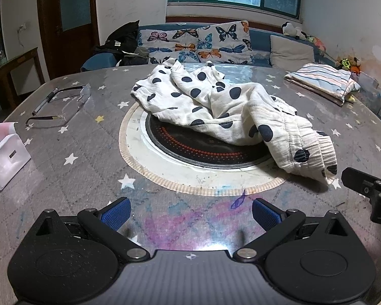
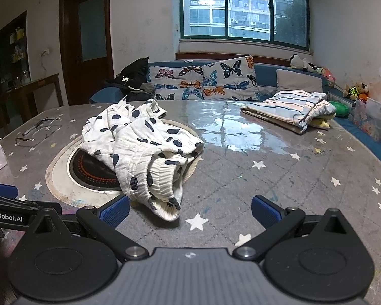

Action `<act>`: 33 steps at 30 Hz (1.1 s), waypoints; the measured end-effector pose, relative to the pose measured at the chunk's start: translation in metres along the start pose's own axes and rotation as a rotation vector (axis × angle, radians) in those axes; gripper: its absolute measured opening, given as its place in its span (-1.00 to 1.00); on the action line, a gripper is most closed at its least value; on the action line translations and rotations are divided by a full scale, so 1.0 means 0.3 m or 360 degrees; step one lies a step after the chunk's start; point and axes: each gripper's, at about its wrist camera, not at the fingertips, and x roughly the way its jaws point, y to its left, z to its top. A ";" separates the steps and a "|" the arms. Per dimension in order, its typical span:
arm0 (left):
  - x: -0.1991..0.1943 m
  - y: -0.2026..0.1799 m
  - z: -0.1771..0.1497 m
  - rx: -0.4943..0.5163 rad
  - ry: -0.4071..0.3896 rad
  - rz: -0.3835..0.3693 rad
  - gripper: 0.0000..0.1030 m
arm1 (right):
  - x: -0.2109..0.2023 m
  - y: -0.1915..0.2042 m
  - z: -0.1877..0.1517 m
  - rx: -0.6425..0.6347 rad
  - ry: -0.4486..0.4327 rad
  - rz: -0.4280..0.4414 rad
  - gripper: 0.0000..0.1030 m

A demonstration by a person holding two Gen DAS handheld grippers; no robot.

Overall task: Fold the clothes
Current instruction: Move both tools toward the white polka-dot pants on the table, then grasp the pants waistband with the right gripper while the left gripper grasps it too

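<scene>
Left hand-held gripper (image 1: 190, 214): your blue pads are spread wide at the bottom of the left wrist view, with nothing between them, just bare desk.
Right hand-held gripper (image 2: 190, 212): yours is spread wide too, and empty; the garment's cuff lies just ahead of its left pad without being pinched. In the left wrist view it shows at the right edge (image 1: 368, 185).
Garment (image 1: 223, 109): you have a white, dark-dotted piece crumpled in the centre of the frame, unfolded, half covering the round hob. Its ribbed cuffs (image 2: 165, 193) point toward the lower middle of the right wrist view.
Hob (image 1: 190, 145): a black disc with rings of orange dots, set in a pale ring in the desk.
Desk (image 1: 89, 139): grey cover with white stars under a glossy sheet; pink and blue stains sit lower centre.
Folded pile (image 2: 292, 109): striped cloth, already folded, upper right of the right wrist view, well apart from the garment.
Glasses (image 1: 61, 106): left of centre, with a pen (image 1: 44, 100) just beside them.
White box (image 1: 5, 157): at the left edge.
Writing: you can read "GenRobot.AI" (image 2: 5, 218) on the left gripper's body, lower left of the right wrist view. Nothing else is legible.
</scene>
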 end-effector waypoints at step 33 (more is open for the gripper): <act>0.066 0.004 0.066 -0.0006 0.0042 -0.0014 1.00 | 0.085 0.004 0.058 -0.0034 0.0083 0.0124 0.65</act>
